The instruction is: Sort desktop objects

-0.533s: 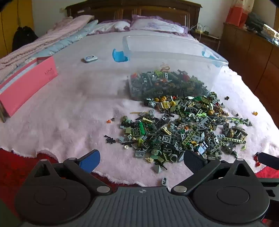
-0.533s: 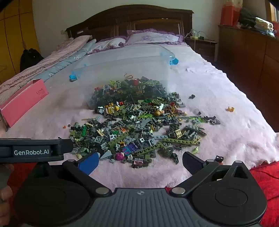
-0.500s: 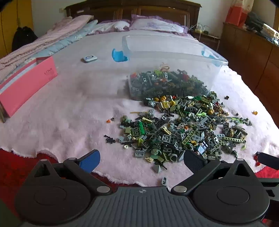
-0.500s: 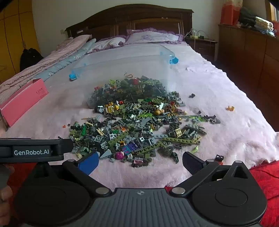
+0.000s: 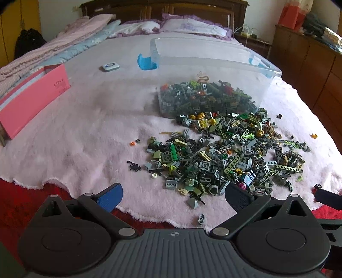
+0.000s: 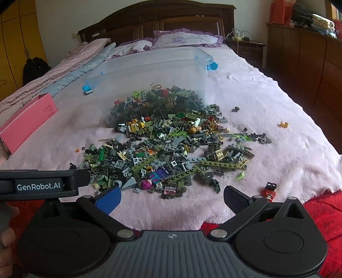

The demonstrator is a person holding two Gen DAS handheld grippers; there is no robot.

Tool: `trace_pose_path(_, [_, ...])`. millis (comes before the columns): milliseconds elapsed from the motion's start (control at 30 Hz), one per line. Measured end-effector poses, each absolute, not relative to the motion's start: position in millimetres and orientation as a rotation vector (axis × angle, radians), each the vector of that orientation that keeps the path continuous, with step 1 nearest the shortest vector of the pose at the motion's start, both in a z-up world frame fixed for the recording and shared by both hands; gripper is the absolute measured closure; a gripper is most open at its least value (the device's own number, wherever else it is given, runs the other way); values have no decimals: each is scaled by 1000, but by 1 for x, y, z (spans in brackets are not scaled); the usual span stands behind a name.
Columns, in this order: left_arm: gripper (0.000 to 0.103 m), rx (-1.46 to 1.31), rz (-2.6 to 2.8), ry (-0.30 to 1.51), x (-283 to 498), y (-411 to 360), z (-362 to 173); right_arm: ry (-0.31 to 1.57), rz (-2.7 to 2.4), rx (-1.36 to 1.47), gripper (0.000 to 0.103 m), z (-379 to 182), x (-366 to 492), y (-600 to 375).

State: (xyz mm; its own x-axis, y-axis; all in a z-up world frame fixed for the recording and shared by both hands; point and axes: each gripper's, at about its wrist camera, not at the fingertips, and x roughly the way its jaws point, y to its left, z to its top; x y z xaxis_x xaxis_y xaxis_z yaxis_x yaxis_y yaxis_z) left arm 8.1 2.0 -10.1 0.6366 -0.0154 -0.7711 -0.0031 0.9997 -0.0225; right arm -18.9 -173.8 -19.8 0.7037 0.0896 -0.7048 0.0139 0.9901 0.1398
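Left gripper point(image 5: 173, 195): jaws spread to full width, nothing between the pads, poised above the near hem of the pink blanket point(image 5: 85, 132). Angled down toward the brick pile point(image 5: 224, 154); no contact with any piece. One small grey piece point(image 5: 201, 218) lying alone on the blanket hem, between the fingers in the left wrist view.

Right gripper point(image 6: 172, 197): jaws likewise fully apart, empty, held over the same near hem. Left gripper's body visible at the left edge of the right wrist view, marked with a white brand label. Part of a hand point(image 6: 5, 239) visible at the lower left corner there.

Brick pile: loose building bricks, mostly grey, olive and green, spread across the blanket just ahead of both grippers. Far edge of the pile running into the mouth of a clear plastic bin point(image 5: 213, 64) lying tipped on its side, blue latches on its ends, more bricks heaped inside.

Strays: a red piece point(image 6: 269, 189) near the right finger of the right gripper; a yellow piece point(image 6: 283, 124) well apart to the right; a black figure-like piece point(image 5: 134, 166) left of the pile.

Further out: pink box point(image 5: 32, 100) at the left, a small white device point(image 5: 110, 66) beyond it, pillows point(image 5: 192, 26) against a dark wooden headboard point(image 6: 158, 20).
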Motion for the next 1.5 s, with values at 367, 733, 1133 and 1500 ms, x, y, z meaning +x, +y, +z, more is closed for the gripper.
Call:
trace_pose_path(367, [0, -8, -15, 888, 9, -1, -12, 805, 52, 136, 0, -27, -15, -168])
trace_pose_path(733, [0, -14, -16, 903, 10, 0, -15, 818, 46, 131, 0, -29, -15, -168])
trace_pose_path(1133, [0, -24, -4, 911, 11, 2, -16, 846, 39, 167, 0, -32, -12, -173])
trace_pose_path(1500, [0, -13, 2, 917, 11, 3, -18, 854, 44, 172, 0, -34, -11, -173])
